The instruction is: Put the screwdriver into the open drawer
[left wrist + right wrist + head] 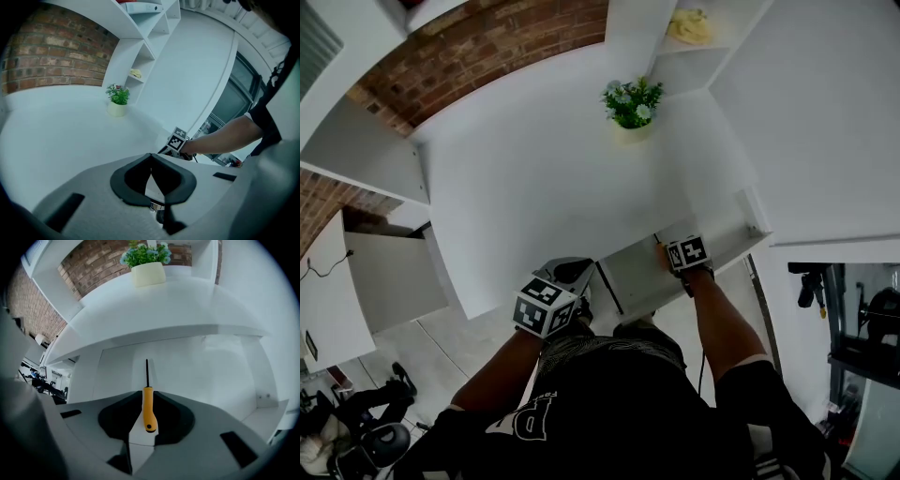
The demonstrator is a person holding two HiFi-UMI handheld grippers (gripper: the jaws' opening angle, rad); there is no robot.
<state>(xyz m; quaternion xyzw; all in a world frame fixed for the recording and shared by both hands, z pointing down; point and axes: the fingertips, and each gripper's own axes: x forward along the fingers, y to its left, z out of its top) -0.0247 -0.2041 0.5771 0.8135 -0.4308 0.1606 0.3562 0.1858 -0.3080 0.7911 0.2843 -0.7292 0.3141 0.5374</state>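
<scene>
While the left gripper (151,157) sits closed, fingers (169,421) of the right gripper (148,394) pinch the screwdriver (148,409) handle.

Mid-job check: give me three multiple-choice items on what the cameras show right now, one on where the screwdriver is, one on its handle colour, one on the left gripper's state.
1. Where is the screwdriver?
A. flat on the desk top
B. between the jaws of the right gripper, tip toward the open drawer
C. on a wall shelf

2. What colour is its handle?
A. blue
B. green
C. orange-yellow

3. How do the jaws of the left gripper stand?
A. together, nothing between them
B. wide apart
C. closed on a pot

Answers:
1 B: the right gripper view shows the handle between the jaws, with the drawer's inside beyond.
2 C: the handle shows orange-yellow against the dark pads.
3 A: the left gripper view shows the pads meeting at their tips, with nothing held.
</scene>
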